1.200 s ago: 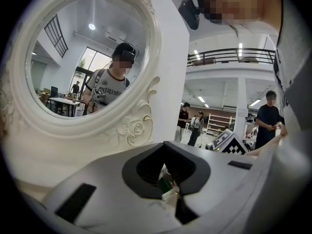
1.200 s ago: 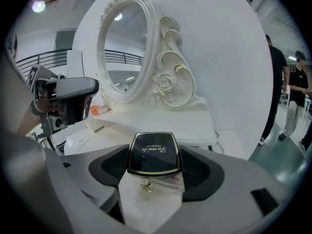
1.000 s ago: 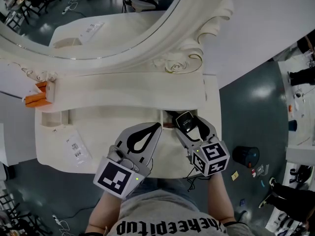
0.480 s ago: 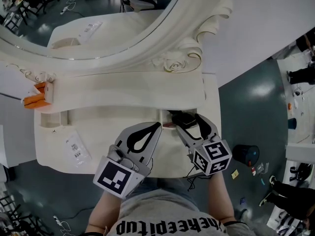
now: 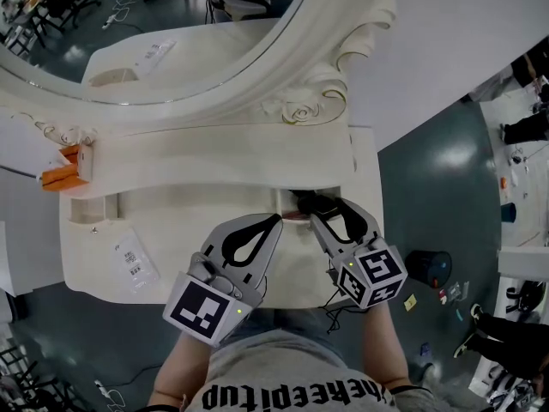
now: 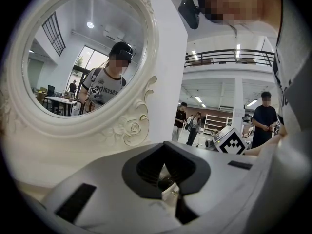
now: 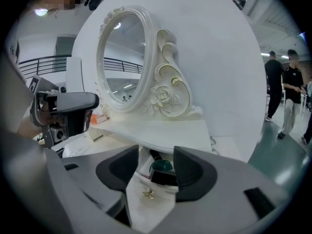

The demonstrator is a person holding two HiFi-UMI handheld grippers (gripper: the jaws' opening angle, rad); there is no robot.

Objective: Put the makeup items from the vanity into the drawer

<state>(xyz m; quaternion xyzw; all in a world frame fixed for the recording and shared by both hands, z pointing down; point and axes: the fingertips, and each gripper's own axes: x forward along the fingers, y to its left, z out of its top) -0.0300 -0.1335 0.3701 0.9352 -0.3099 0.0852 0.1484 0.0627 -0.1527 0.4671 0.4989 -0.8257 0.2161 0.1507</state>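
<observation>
Over the open drawer [image 7: 146,199], right gripper [image 5: 333,215] jaws, just narrowing, stand apart, empty; risk: snagging makeup items [image 7: 162,169] beneath.

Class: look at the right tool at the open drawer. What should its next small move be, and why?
Probably draw the right tool back, clear of the drawer. Its jaws have just been closing but grip nothing; the dark makeup items already lie inside the drawer. An orange box sits at the left end of the vanity, likely next.
</observation>
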